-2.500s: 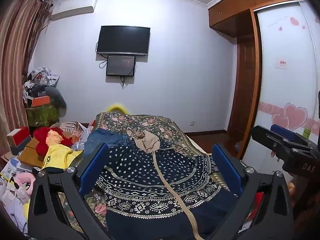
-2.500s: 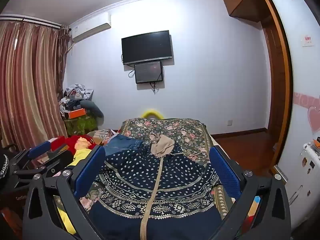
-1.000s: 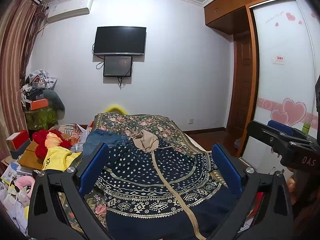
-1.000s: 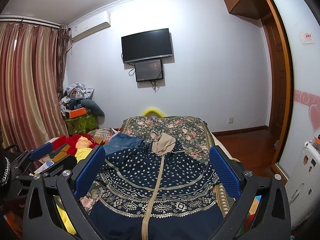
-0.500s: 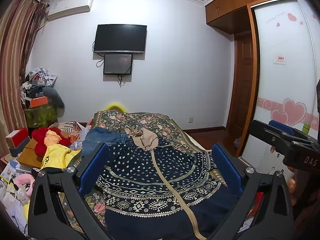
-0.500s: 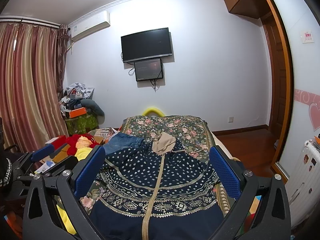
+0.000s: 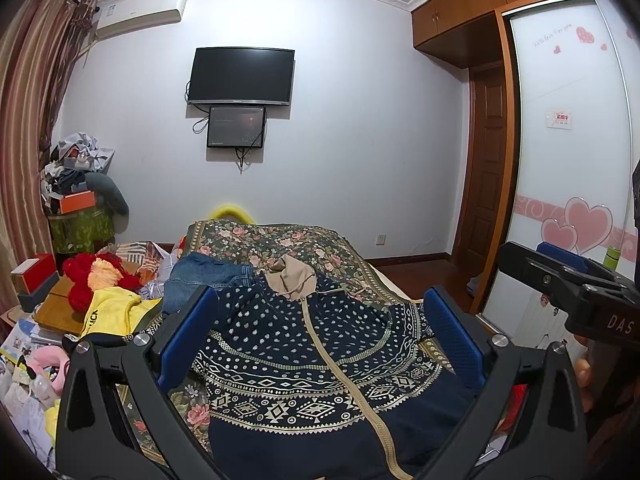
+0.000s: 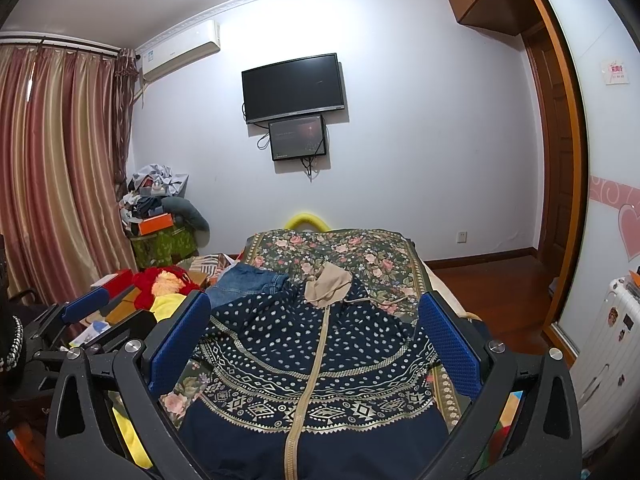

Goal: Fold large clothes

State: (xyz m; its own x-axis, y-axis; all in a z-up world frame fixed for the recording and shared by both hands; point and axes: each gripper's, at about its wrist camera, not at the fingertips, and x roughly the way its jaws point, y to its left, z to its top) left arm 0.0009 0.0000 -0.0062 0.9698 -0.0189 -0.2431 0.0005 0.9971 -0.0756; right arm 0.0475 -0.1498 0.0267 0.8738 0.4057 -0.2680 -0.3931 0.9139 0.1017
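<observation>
A navy zip-up jacket (image 7: 304,356) with white dots, beige patterned bands and a beige hood lies spread flat, zip up, on a floral bedspread (image 7: 272,240); it also shows in the right wrist view (image 8: 308,356). My left gripper (image 7: 320,320) is open and empty, held above the jacket's near part. My right gripper (image 8: 316,320) is open and empty, also above the jacket. The right gripper shows at the right edge of the left wrist view (image 7: 568,280), and the left gripper at the left edge of the right wrist view (image 8: 84,312).
Folded blue jeans (image 8: 248,280) lie on the bed left of the hood. A yellow garment (image 7: 108,312) and a red plush toy (image 7: 96,276) lie on clutter left of the bed. A wardrobe with heart stickers (image 7: 576,224) stands right. A white suitcase (image 8: 608,352) is near right.
Both grippers drifted only slightly; the views shift a little. The jacket has not moved and both grippers stay open.
</observation>
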